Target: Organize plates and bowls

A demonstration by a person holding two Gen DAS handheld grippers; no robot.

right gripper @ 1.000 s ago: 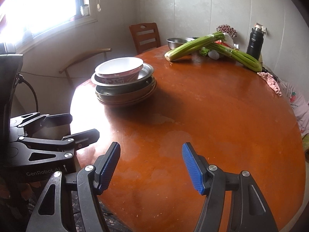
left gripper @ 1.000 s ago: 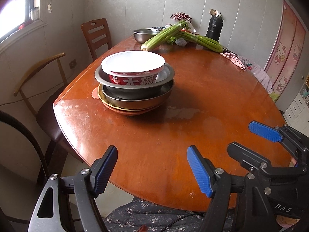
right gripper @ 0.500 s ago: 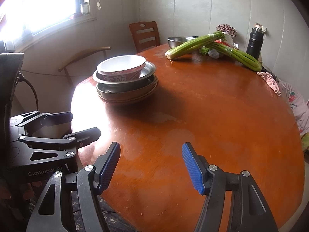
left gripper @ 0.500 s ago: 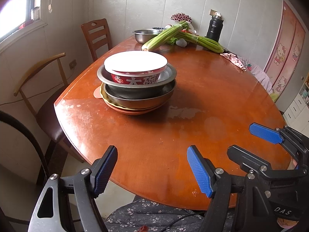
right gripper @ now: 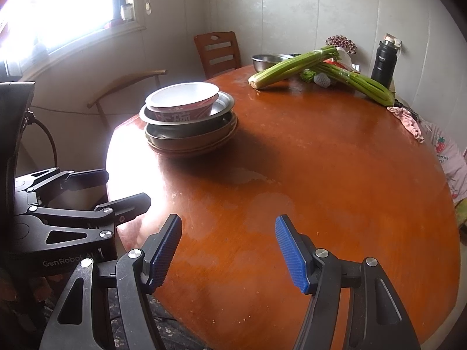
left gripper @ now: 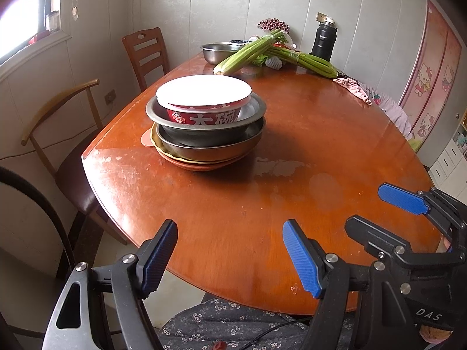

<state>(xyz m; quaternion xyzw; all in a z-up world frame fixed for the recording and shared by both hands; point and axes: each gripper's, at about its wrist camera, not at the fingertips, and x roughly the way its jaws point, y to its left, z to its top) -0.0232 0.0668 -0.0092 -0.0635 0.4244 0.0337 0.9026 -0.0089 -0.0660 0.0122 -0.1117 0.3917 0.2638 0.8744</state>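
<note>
A stack of dishes stands on the left part of the round wooden table (left gripper: 292,204). On top is a red-and-white noodle bowl (left gripper: 204,99), also in the right wrist view (right gripper: 182,100). It sits in a steel plate (left gripper: 254,110) above darker metal bowls (left gripper: 210,145) and orange plates (left gripper: 198,164). My left gripper (left gripper: 230,253) is open and empty over the table's near edge. My right gripper (right gripper: 229,252) is open and empty beside it. Each gripper shows in the other's view: the right one (left gripper: 379,207), the left one (right gripper: 116,186).
Celery bunches (left gripper: 251,54), a steel bowl (left gripper: 220,52), a black flask (left gripper: 324,39) and a pink cloth (left gripper: 353,87) lie at the table's far side. Two wooden chairs (left gripper: 146,52) stand at the left by the wall.
Both grippers have moved slightly forward toward the stack, which now looks a bit closer. Both jaws stay open.
</note>
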